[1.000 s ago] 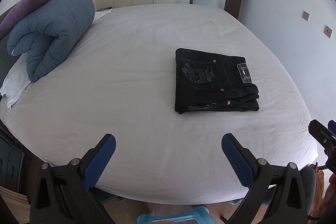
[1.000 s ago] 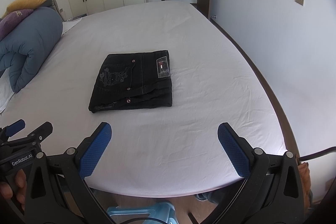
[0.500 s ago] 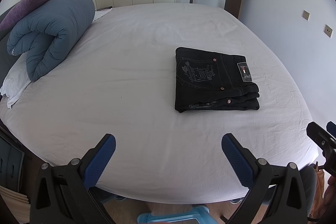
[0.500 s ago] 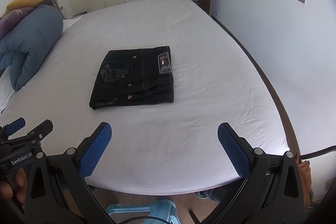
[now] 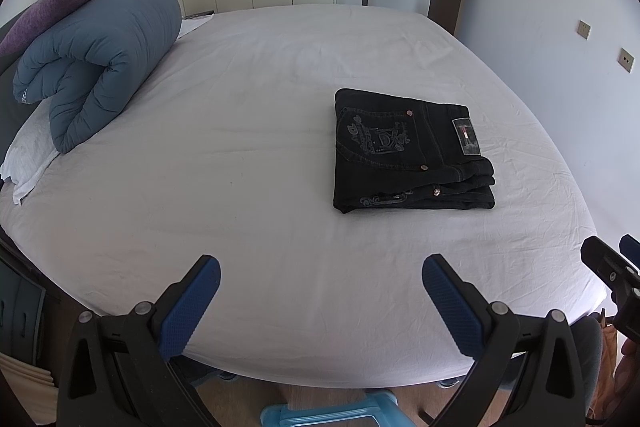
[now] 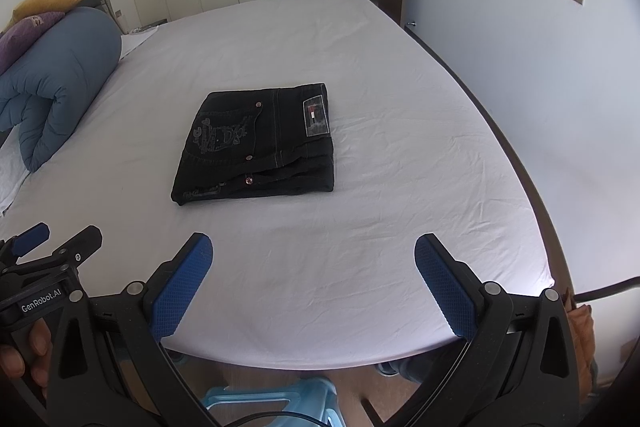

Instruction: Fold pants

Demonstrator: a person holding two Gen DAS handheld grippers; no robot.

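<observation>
Little has moved since the earlier frames: both grippers are backed off slightly past the near bed edge. Folded pants lie flat on the bed, with open sheet all round. Left gripper and right gripper are held with jaws wide open, empty. Lower pant layers are hidden.

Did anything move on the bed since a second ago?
Almost nothing. The right gripper backed away a little, so the pants sit slightly farther up its picture. The pants stay folded, untouched, on the bed. Both grippers, left gripper too, stay open and empty.
</observation>
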